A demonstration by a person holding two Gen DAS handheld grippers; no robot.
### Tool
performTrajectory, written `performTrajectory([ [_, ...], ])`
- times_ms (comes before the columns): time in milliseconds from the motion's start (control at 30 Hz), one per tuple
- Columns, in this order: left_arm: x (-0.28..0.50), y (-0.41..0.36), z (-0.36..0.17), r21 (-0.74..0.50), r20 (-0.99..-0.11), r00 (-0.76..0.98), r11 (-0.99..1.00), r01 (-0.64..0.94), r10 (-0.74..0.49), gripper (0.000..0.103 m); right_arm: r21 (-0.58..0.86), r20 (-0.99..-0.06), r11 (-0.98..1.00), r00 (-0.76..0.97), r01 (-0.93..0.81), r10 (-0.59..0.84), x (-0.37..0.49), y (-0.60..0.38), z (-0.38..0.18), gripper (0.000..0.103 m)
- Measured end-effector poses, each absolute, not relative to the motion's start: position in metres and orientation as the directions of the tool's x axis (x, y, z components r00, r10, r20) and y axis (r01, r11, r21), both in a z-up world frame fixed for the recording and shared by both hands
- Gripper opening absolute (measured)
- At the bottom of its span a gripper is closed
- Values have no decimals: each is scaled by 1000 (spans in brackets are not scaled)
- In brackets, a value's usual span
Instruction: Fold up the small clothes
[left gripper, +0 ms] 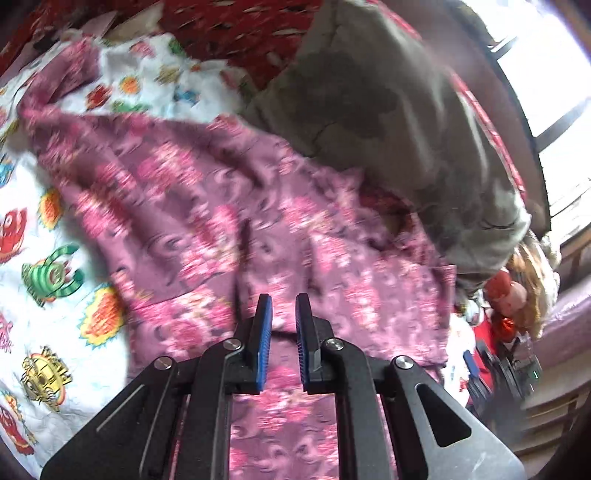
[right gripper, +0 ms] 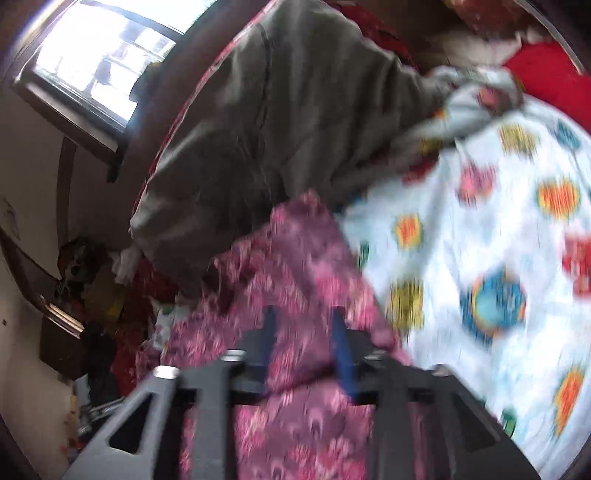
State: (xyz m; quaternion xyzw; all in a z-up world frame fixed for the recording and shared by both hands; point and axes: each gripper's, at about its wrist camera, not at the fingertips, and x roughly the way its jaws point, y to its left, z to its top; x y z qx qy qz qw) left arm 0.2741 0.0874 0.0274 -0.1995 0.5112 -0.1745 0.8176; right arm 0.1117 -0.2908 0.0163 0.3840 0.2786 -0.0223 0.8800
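Observation:
A purple-pink floral garment (left gripper: 229,206) lies crumpled on a white sheet with cartoon monsters (left gripper: 48,258). My left gripper (left gripper: 283,306) hovers over the garment's near part with its blue-padded jaws slightly apart and nothing clearly between them. In the right wrist view the same garment (right gripper: 295,266) bunches up between my right gripper's (right gripper: 304,325) parted fingers; the view is blurred, so contact is unclear. The right gripper also shows at the left wrist view's right edge (left gripper: 480,373).
A grey-green pillow (left gripper: 388,110) lies just beyond the garment, also in the right wrist view (right gripper: 266,122). A red patterned bedcover (left gripper: 236,26) lies behind. Toys and clutter (left gripper: 517,302) sit by the wall under a bright window (right gripper: 103,59).

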Motion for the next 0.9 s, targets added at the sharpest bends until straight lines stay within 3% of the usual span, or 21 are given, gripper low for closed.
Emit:
performTrajectory([
  [133,297,51,32,-459,-783,407,878,132,-471,12,626,-596,696,791,351,138,164,-308,-4,49],
  [233,310,39,23,-434,-807,380,890,140,-453,12,641,-649,667,733,380,206,197,-312,-28,45],
  [267,315,34,17,-418,-818,372,898,140,-439,12,666,-636,650,734,367,237,201,-311,-31,22],
  [300,318,31,11,-402,-827,368,905,139,-424,12,697,-600,641,751,322,275,203,-309,-30,7],
  [333,320,30,4,-384,-838,363,913,136,-406,12,692,-581,665,764,281,281,204,-305,-24,5],
  [433,324,30,-24,-355,-862,341,927,121,-375,13,552,-572,786,812,278,114,192,-297,-4,4],
  [533,324,35,-27,-375,-848,353,918,127,-396,14,472,-695,808,713,353,94,208,-303,-35,4],
  [567,323,37,-22,-376,-850,346,918,127,-396,14,471,-691,811,717,347,94,209,-302,-38,3],
  [633,318,43,-12,-385,-848,344,915,120,-402,14,447,-692,816,720,367,55,205,-298,-26,13],
  [667,315,45,-7,-394,-842,351,911,121,-410,14,434,-682,814,731,386,17,198,-297,-17,13],
  [733,307,48,2,-412,-822,374,902,131,-430,16,480,-582,814,813,326,17,179,-289,-1,14],
  [800,300,45,4,-388,-824,390,911,137,-410,34,467,-545,842,838,268,36,179,-276,8,15],
  [900,300,37,-16,-319,-865,367,939,126,-343,39,431,-607,872,789,232,91,204,-259,-8,18],
])
